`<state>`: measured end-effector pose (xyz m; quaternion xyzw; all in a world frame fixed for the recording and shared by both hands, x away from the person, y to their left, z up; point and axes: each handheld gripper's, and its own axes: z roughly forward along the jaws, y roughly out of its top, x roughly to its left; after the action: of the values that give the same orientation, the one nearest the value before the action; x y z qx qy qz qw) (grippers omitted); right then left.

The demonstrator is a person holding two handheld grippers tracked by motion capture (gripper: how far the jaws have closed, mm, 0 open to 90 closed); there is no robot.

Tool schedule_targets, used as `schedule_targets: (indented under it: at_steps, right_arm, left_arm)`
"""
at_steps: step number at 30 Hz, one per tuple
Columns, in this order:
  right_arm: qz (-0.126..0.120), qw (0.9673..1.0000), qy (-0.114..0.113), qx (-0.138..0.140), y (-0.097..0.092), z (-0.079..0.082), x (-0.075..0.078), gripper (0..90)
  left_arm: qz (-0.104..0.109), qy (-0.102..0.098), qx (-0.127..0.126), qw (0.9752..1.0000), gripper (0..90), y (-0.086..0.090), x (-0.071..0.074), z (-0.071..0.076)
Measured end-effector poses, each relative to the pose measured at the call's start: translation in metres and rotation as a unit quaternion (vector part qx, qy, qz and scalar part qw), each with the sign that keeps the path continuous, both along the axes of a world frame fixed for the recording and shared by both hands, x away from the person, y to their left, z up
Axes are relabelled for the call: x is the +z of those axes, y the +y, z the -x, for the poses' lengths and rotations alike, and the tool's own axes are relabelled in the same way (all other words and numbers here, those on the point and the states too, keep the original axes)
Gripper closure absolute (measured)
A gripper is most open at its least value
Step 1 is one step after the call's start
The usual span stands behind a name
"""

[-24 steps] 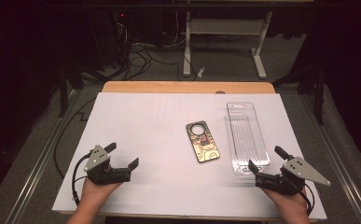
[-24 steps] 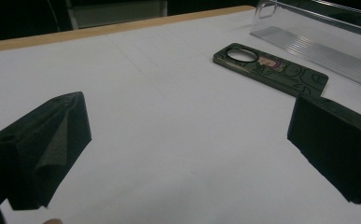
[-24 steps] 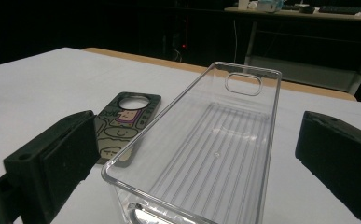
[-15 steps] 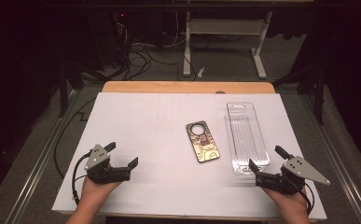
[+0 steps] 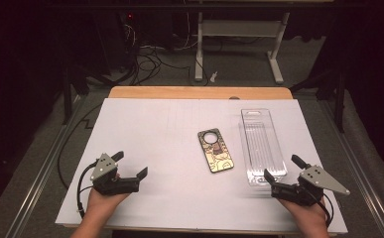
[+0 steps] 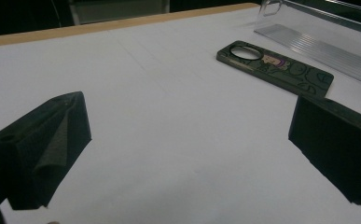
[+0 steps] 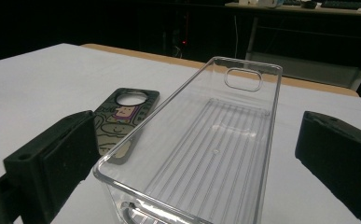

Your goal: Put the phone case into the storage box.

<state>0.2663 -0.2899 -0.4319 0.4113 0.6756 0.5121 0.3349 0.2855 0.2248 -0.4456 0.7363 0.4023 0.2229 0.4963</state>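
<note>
Both tongs, left (image 5: 131,167) and right (image 5: 282,173), gape empty; we judge the lower-right clear plastic tray (image 5: 262,144) light, slippery, best gripped by its near wall.

No legible text, label, brand or number appears; the olive-green phone case with a round camera opening (image 5: 215,150) bears only cartoon drawings, no readable words.

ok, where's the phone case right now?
High view: the phone case lies flat mid-table on the white sheet, just left of the clear tray, ahead of both tools.
</note>
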Motion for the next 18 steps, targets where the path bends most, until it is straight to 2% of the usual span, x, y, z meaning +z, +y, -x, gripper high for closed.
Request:
schedule_targets:
  at_steps: [7, 11, 13, 15, 18]
  right_arm:
    - [0.001, 1.0000, -0.005, -0.004, 0.000, -0.001, 0.001, 0.0]
    - [0.006, 0.9999, -0.008, -0.001, 0.000, -0.001, 0.001, 0.0]
    - [0.010, 0.9999, -0.009, -0.001, 0.001, -0.001, 0.001, 0.0]
    - [0.010, 0.9999, -0.009, 0.000, 0.001, -0.002, 0.001, 0.0]
    - [0.013, 0.9999, -0.005, 0.000, 0.002, -0.003, -0.001, 0.0]
  left_arm:
    - [-0.009, 0.007, -0.015, 0.9998, 1.1, -0.005, -0.001, -0.001]
    - [0.016, 0.018, -0.021, 0.9995, 10.1, -0.015, 0.001, -0.006]
    - [0.002, 0.015, -0.030, 0.9995, 13.9, -0.024, 0.004, -0.008]
    - [-0.003, 0.011, -0.043, 0.9990, 16.3, -0.033, 0.007, -0.011]
    - [-0.014, -0.006, -0.048, 0.9987, 21.5, -0.044, 0.013, -0.014]
